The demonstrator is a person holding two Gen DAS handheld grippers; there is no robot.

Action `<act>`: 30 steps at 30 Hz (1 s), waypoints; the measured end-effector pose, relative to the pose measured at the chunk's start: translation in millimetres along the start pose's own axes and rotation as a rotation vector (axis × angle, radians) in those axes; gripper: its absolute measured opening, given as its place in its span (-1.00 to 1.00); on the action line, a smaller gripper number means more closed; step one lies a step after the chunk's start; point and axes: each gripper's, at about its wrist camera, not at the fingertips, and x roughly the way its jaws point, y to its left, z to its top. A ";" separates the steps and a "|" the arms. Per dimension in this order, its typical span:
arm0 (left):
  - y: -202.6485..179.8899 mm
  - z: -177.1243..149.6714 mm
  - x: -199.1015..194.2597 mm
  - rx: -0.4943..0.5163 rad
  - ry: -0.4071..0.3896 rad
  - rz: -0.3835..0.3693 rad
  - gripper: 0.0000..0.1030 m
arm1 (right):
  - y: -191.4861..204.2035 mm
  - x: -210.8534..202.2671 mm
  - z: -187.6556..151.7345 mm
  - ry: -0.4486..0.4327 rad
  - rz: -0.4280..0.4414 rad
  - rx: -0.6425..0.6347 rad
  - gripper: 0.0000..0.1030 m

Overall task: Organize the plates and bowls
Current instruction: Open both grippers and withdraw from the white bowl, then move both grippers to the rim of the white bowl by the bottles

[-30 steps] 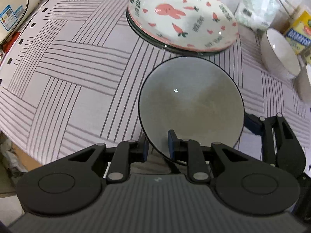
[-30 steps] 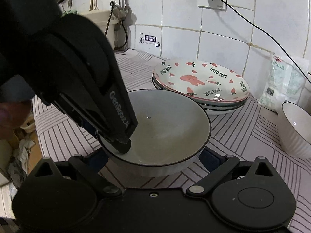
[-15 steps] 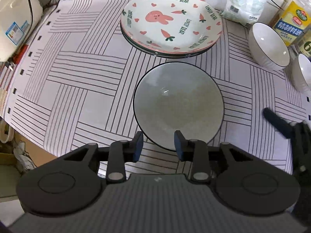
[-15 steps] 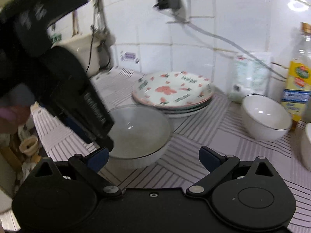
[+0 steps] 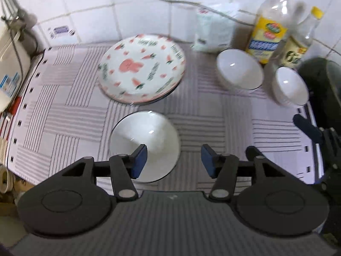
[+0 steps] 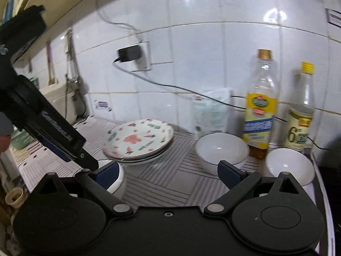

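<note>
**Striped kitchen mat, bowl set down, both tongs free**

Striped mat [image 5: 70, 115] covers the counter under a white tiled wall. On it, nearest me, sits the large white bowl [image 5: 147, 143], upright, just in front of the carrot-print plate stack [image 5: 140, 68]. My left gripper [image 5: 173, 160] hangs above the bowl; its jaws have just been opening and clamp nothing. My right gripper [image 6: 168, 172] is spread wide, empty too. Two smaller bowls [image 5: 239, 72] [image 5: 291, 87] wait by the bottles [image 5: 268, 25]. I judge these glazed bowls stiff, slippery and breakable, best pinched across the rim wall.
</note>
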 end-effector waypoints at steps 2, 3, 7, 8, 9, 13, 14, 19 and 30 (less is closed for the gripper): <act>-8.4 4.9 -1.0 0.017 -0.012 -0.016 0.17 | -7.6 -1.7 0.7 0.000 -0.013 0.015 0.94; -12.4 7.6 -1.9 0.021 -0.019 -0.019 0.22 | -10.6 -1.8 0.0 -0.001 -0.021 0.018 0.94; -24.4 20.2 3.2 0.031 -0.042 -0.035 0.30 | -23.7 3.3 -2.8 0.003 -0.045 0.016 0.94; -26.3 24.1 5.7 0.029 -0.046 -0.045 0.30 | -27.2 6.4 -4.0 0.009 -0.048 0.021 0.94; -28.3 27.9 8.5 0.029 -0.050 -0.055 0.31 | -30.9 10.5 -5.1 0.016 -0.052 0.031 0.94; -37.8 43.3 24.4 0.023 -0.063 -0.086 0.37 | -42.3 26.9 -11.0 0.024 -0.062 0.072 0.94; -39.9 46.3 28.5 0.023 -0.067 -0.095 0.37 | -44.6 32.7 -13.0 0.029 -0.068 0.080 0.94; -49.4 64.7 60.8 0.017 -0.065 -0.125 0.37 | -53.0 65.1 -23.8 0.061 -0.115 0.109 0.94; -63.1 97.7 134.8 0.043 -0.057 -0.137 0.37 | -58.2 125.3 -36.0 0.109 -0.161 0.109 0.95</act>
